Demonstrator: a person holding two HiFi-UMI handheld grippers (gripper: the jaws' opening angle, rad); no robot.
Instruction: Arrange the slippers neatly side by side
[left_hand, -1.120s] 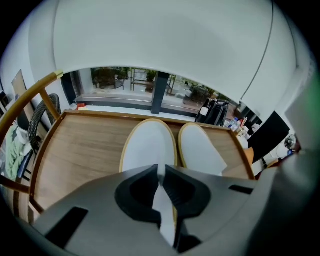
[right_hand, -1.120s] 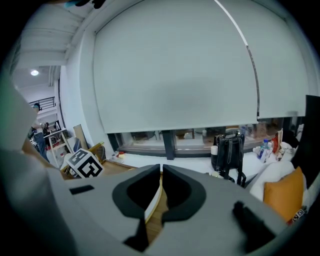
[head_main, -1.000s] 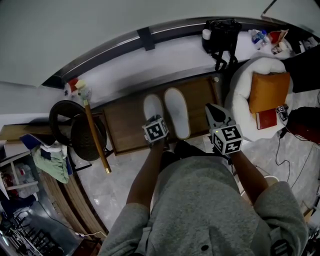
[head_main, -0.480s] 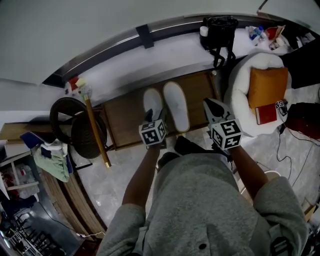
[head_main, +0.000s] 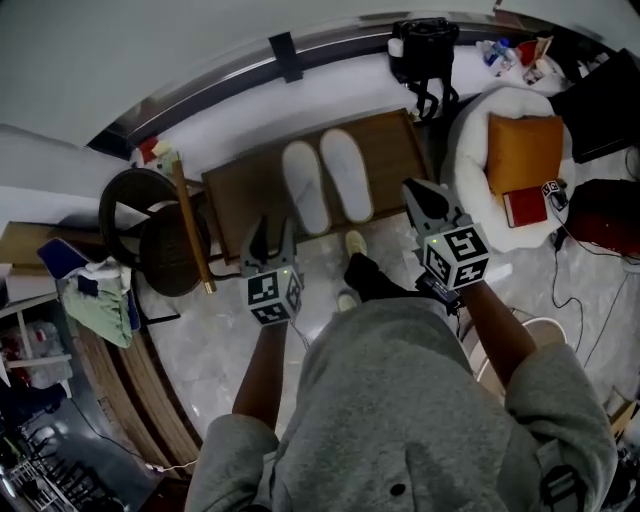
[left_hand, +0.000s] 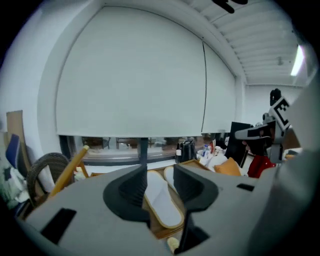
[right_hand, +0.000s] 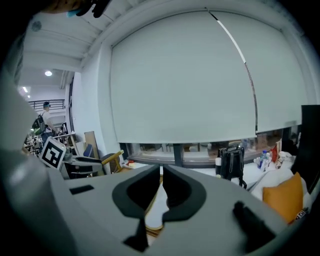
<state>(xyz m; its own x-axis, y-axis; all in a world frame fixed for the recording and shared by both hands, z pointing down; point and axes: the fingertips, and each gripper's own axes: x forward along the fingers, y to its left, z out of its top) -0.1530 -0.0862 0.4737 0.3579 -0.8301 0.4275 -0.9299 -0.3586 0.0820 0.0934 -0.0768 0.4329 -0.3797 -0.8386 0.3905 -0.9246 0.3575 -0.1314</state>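
Note:
Two white slippers lie side by side on a brown mat, the left slipper close beside the right slipper, toes toward the window wall. My left gripper hangs above the mat's near left edge, apart from both slippers. Its jaws have just been opening wide and then drew in a little; nothing is between them. Past the left gripper the left slipper shows lower down on the mat. My right gripper is shut and empty beside the mat's right edge. A slipper shows below the right gripper.
A wicker chair and a wooden pole stand left of the mat. At the right is a white round seat with an orange cushion and a red book. A black bag sits by the window. The person's feet stand just before the mat.
My left gripper let go at the left slipper's heel, opened, rose and drew back to the left. My right gripper shifted a little and stayed shut. Both slippers rest on the mat.

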